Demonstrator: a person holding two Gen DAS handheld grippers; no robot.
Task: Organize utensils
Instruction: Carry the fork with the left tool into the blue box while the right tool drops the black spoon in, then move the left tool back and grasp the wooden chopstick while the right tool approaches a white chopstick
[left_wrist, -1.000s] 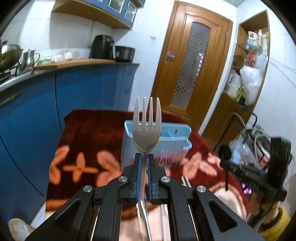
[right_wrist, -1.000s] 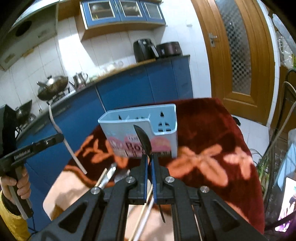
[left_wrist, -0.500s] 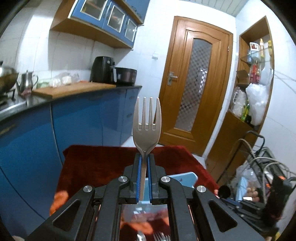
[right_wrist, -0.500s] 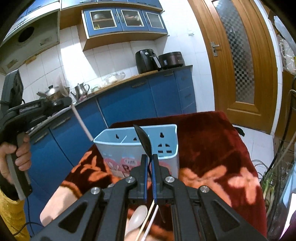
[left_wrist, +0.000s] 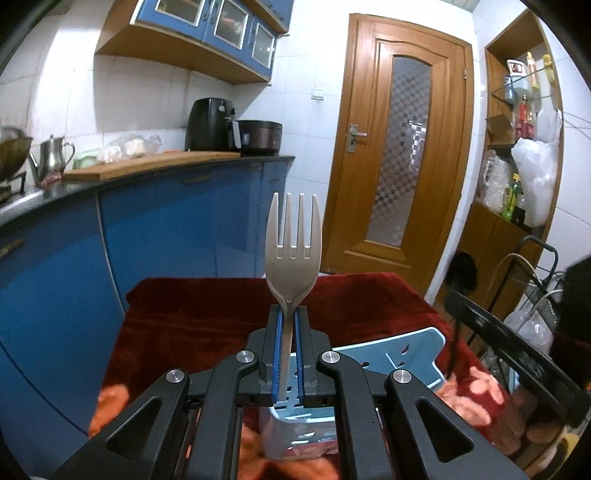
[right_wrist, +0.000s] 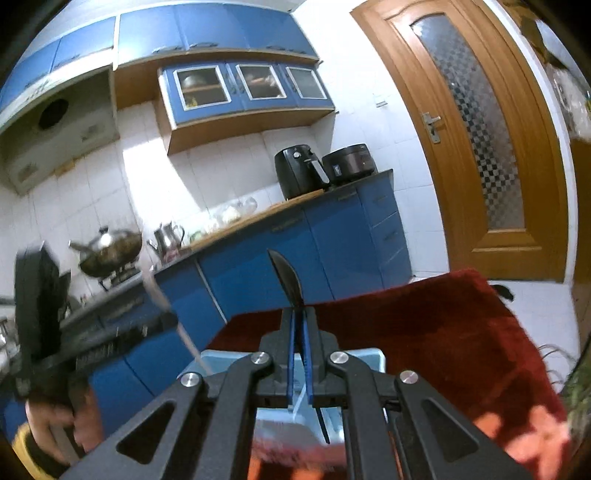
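Note:
My left gripper (left_wrist: 289, 314) is shut on the neck of a pale grey fork (left_wrist: 293, 254), tines up, its handle pointing down over the light blue utensil holder (left_wrist: 406, 356) below. My right gripper (right_wrist: 298, 314) is shut on a black spoon (right_wrist: 288, 278), bowl up, its handle hanging down into the same blue holder (right_wrist: 365, 354). In the right wrist view the left gripper (right_wrist: 110, 336) shows at the left, blurred, with the fork's handle (right_wrist: 177, 325) slanting down to the holder's rim.
The holder stands on a table under a dark red flowered cloth (left_wrist: 207, 314). Blue kitchen cabinets (left_wrist: 166, 229) with a worktop run behind and left. A wooden door (left_wrist: 402, 166) is beyond. Shelves and bags (left_wrist: 532, 184) stand at the right.
Both grippers have risen and moved over the blue holder, which now sits low beneath them. The fork's and spoon's handles now hang over or into the holder.

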